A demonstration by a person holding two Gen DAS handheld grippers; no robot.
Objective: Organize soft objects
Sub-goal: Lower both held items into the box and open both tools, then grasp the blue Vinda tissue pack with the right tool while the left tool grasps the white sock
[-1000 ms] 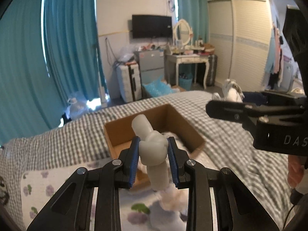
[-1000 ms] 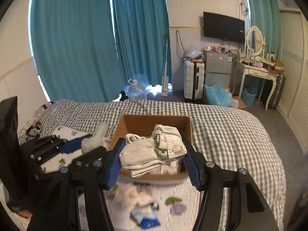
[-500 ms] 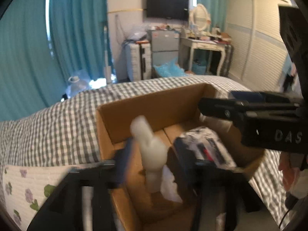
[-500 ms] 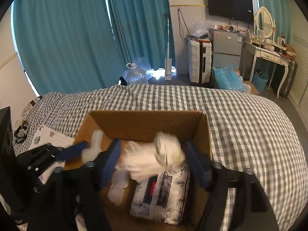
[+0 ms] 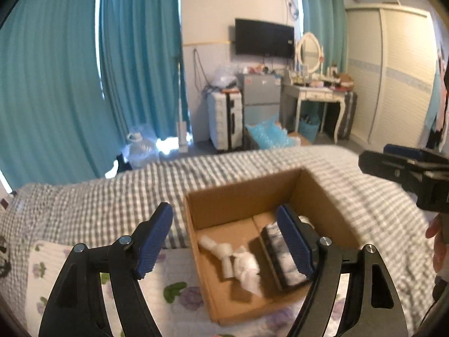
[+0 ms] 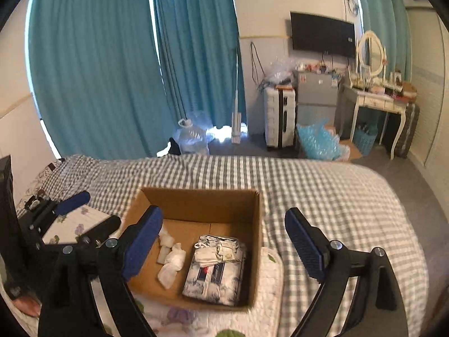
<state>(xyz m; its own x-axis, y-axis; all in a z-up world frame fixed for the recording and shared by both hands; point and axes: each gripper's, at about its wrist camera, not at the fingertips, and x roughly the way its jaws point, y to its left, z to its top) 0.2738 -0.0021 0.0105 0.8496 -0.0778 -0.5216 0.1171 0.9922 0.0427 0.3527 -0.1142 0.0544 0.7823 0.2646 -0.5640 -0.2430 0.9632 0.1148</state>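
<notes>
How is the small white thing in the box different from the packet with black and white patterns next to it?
The white toy is plain white and lumpy, while the patterned packet is flat, rectangular and printed in black and white with a red mark. The toy lies bare on the cardboard box floor, but the packet has a folded white cloth on top. The toy is on the left, the packet on the right. Both lie inside the box.

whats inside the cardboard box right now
Inside the cardboard box: a white plush toy lying on the bottom, and a folded patterned bundle with a small white folded cloth on top. Anything under the bundle is covered.
</notes>
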